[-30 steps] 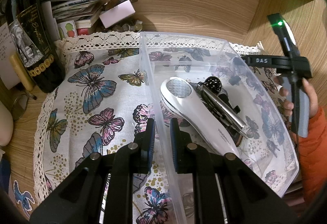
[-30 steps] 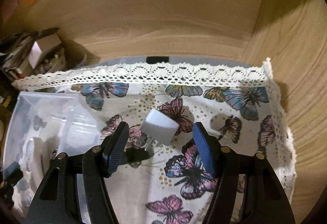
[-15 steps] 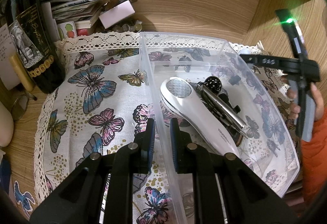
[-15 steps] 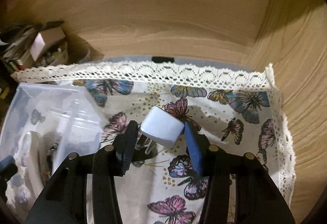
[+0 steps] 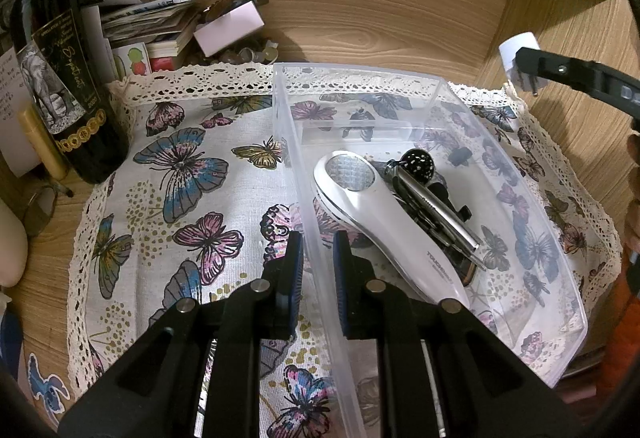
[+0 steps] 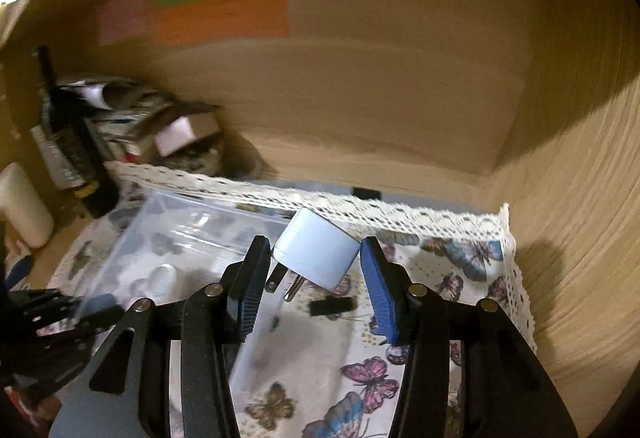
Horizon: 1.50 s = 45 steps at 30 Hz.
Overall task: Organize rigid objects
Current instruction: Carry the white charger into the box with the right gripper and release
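Your left gripper (image 5: 316, 270) is clamped on the near left wall of the clear plastic bin (image 5: 436, 86), which sits on the butterfly cloth (image 5: 180, 174) holding a white handheld device (image 5: 384, 214). Your right gripper (image 6: 316, 278) grips the white plug adapter (image 6: 316, 252), lifted clear of the cloth beside the bin's right end.

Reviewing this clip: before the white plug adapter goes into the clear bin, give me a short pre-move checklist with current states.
1. White plug adapter held between right gripper fingers: ok.
2. Adapter lifted clear of the butterfly cloth: ok.
3. Left gripper shut on the clear bin wall, steadying it: ok.
4. Free floor space in the bin beside the white handheld device: ok.
5. Grip security, adapter sits tilted: cannot tell.
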### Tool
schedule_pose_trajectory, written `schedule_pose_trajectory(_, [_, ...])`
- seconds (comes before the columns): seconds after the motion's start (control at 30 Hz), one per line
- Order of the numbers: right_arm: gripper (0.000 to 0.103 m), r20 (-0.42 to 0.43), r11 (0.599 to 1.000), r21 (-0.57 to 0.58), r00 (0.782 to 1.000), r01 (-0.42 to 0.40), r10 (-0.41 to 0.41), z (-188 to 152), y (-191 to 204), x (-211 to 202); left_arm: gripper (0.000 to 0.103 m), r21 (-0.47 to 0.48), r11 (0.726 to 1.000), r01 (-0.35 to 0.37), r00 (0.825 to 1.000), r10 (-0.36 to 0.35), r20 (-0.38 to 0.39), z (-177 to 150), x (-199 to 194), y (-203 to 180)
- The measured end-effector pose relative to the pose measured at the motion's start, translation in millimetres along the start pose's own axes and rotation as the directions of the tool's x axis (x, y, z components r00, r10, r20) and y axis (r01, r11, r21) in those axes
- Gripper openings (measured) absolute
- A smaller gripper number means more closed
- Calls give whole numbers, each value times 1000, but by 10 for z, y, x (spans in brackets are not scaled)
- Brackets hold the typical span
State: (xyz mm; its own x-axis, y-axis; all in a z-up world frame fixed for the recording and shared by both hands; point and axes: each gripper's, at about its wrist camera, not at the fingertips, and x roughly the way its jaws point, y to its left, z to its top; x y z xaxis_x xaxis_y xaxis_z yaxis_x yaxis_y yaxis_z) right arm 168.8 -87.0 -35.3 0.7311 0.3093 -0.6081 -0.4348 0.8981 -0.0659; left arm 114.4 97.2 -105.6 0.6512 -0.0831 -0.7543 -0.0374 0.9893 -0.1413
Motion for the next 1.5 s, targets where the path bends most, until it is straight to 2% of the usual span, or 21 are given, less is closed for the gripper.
schedule_pose_trajectory(0.2, [44, -8, 995, -79, 998, -60, 60, -31, 329, 2, 14, 1, 1000, 0, 1000, 0, 0, 3, -2, 7])
schedule_pose_trajectory(0.37, [44, -74, 985, -131, 992, -113, 104, -124, 540, 137, 13, 0, 1000, 0, 1000, 0, 0, 3, -1, 5])
schedule_pose_trajectory(0.77, [44, -238, 970, -180, 964, -166, 120, -328, 800, 569, 14, -1, 1000, 3, 1000, -3, 0, 10, -4, 17])
schedule_pose_trajectory(0.9, [44, -267, 967, -184, 956, -174, 121, -347, 811, 630, 14, 0, 1000, 2, 1000, -2, 1, 11, -4, 16])
schedule_pose_trajectory(1.17, [44, -244, 968, -179, 961, -173, 127, -312, 762, 549, 13, -1, 1000, 3, 1000, -3, 0, 10, -2, 18])
schedule_pose_trajectory(1.5, [50, -150, 983, -128, 982, -131, 112, -136, 530, 254, 14, -2, 1000, 4, 1000, -4, 0, 9, -2, 19])
